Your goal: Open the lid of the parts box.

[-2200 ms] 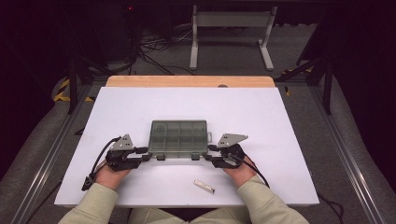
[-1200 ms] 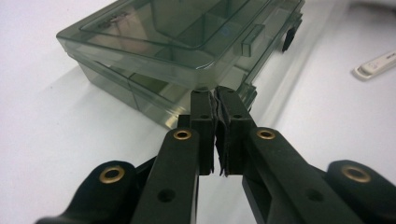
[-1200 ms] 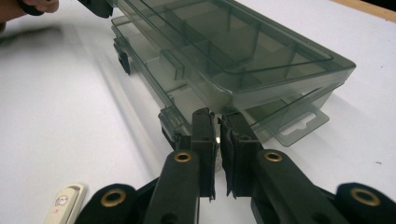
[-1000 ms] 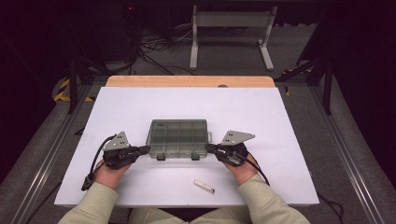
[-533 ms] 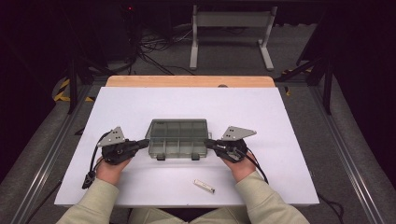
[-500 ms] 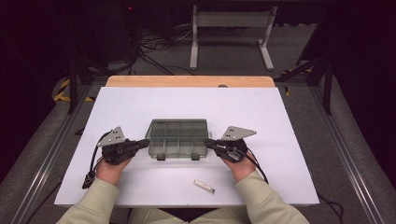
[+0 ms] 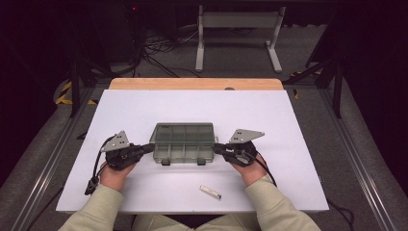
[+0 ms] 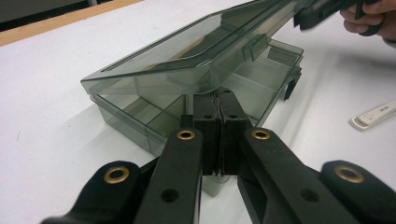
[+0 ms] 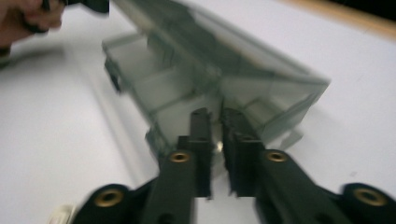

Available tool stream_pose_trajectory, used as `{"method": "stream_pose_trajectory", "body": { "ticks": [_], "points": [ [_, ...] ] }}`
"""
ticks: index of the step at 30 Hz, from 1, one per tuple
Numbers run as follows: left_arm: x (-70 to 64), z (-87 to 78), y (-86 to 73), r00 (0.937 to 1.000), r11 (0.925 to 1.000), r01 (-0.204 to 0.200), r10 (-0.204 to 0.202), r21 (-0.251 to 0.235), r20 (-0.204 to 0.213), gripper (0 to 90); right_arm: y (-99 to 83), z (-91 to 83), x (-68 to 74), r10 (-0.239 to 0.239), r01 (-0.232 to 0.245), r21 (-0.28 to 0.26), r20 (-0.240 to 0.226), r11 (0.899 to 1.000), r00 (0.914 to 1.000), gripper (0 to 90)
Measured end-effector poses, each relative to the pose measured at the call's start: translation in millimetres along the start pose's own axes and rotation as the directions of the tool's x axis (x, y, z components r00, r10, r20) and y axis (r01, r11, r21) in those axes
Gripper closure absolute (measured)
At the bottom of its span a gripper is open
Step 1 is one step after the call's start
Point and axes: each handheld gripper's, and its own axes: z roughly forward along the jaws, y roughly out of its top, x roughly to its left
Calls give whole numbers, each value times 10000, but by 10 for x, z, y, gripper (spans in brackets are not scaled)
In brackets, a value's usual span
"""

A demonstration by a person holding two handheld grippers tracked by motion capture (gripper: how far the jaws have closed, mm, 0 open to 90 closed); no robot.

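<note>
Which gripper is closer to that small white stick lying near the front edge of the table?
Right. The right gripper is at the organizer box's right end, behind the white stick and slightly to its right. The left gripper is at the box's left end, much farther away.

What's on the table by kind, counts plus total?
Compartment box (smoky clear, lid partly raised): 1
White stick (small, near the front edge): 1
Hand-held gripper: 2, left and right, one at each end of the box
Total: 4
</note>
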Motion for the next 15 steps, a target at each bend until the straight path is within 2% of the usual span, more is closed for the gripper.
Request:
{"method": "stream_pose_trajectory", "body": {
  "ticks": [1, 2, 4, 5, 8, 15],
  "points": [
    [0, 0, 0, 10000, 10000, 0, 0, 0, 0, 882, 1, 8, -21, 106, -102, 312, -146, 9995, 9998, 700],
    [0, 0, 0, 10000, 10000, -5, 5, -7, 3, 880, -3, 3, -48, 260, -252, 502, -146, 9984, 9996, 588],
    [-1, 1, 1, 10000, 10000, -9, 9, -36, 30, 874, 12, 2, -62, 285, -288, 498, 84, 9983, 9996, 423],
    [-1, 1, 1, 10000, 10000, -9, 9, -36, 30, 867, 12, 2, -62, 285, -288, 498, 84, 9983, 9996, 423],
    [-15, 0, 1, 9999, 10000, 53, -53, -46, 124, 852, 95, 21, -55, -138, 114, 564, 441, 9983, 9989, 311],
    [-18, -3, -4, 10000, 10000, -29, 29, 0, 76, 809, 251, 79, -21, -665, 617, 744, 648, 9953, 9957, 285]
  ]
}}
